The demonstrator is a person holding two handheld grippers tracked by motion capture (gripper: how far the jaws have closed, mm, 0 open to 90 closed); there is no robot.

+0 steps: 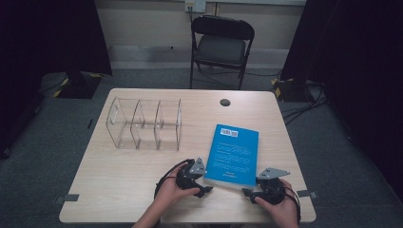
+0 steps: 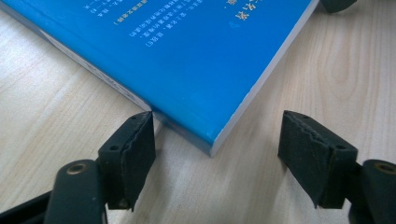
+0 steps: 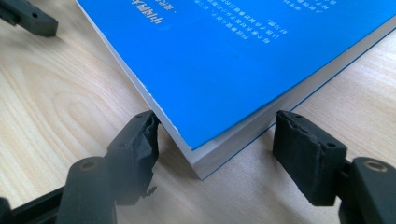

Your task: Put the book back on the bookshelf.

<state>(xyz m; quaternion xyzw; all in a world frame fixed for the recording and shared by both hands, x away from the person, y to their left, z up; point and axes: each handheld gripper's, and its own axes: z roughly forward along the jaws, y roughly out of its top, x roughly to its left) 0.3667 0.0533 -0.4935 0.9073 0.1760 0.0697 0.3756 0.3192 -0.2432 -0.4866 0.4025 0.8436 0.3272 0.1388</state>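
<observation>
In the high view, a blue book (image 1: 233, 154) lies flat right of centre on the table (image 1: 119, 180), and a clear plastic divider rack (image 1: 145, 124) stands at centre left. A folding chair (image 1: 221, 45) sits beyond the table at top centre. The left tool (image 1: 205, 191) and the right tool (image 1: 247, 192) flank the book's near corners, each held in a hand.

In the left gripper view, the jaws stand wide apart on either side of the book's (image 2: 187, 60) corner, at the frame's centre, gripping nothing.

In the right gripper view, the jaws gape wide around the book's (image 3: 243, 60) other near corner; the left pad (image 3: 142, 140) sits just beside its page edge, and I cannot tell whether they touch.
</observation>
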